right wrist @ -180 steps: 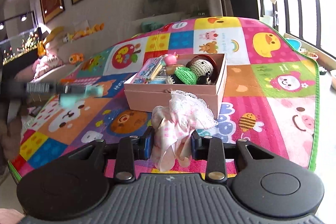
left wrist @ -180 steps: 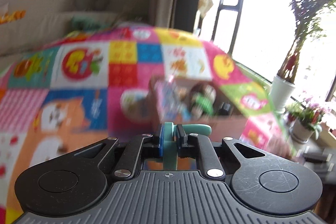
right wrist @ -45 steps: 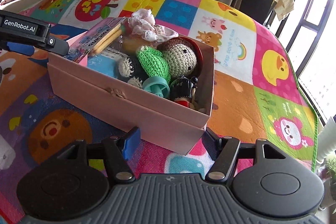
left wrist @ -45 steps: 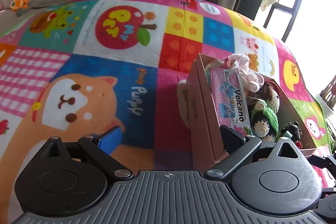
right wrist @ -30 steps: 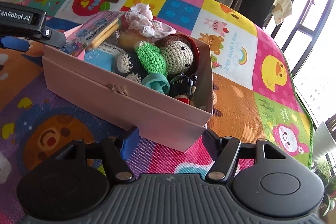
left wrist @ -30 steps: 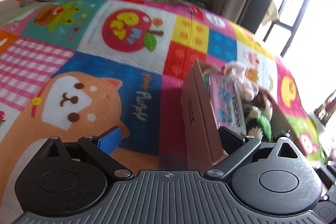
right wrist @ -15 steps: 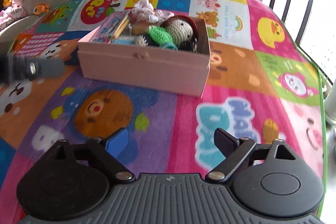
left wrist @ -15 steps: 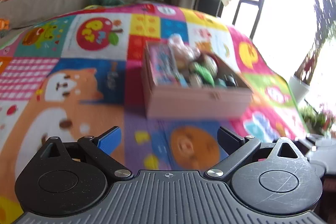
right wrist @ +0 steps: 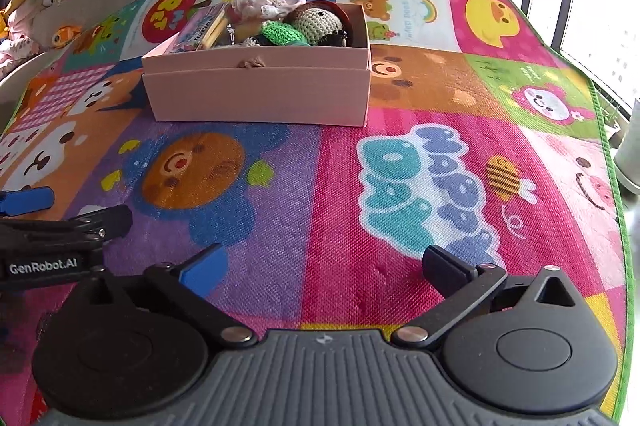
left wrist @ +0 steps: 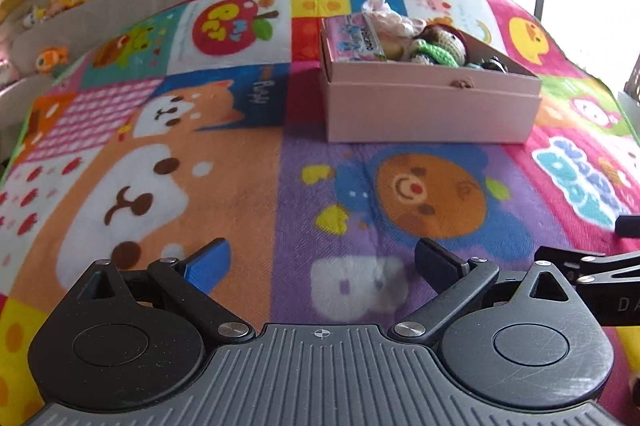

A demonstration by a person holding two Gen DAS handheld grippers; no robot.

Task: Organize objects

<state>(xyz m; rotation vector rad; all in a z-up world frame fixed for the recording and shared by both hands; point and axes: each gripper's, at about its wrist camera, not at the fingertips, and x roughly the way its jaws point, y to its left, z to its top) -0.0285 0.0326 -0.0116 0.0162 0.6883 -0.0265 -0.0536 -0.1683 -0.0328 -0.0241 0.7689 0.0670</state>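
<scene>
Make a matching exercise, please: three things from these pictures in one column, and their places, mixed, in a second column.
Things:
1. pink box
2. green crochet toy
3. left gripper

Places:
A. inside the box, beside the brown crochet ball
B. above the purple square of the mat, open and empty
C. standing on the mat, full of toys

Pairs: 1-C, 2-A, 3-B
</scene>
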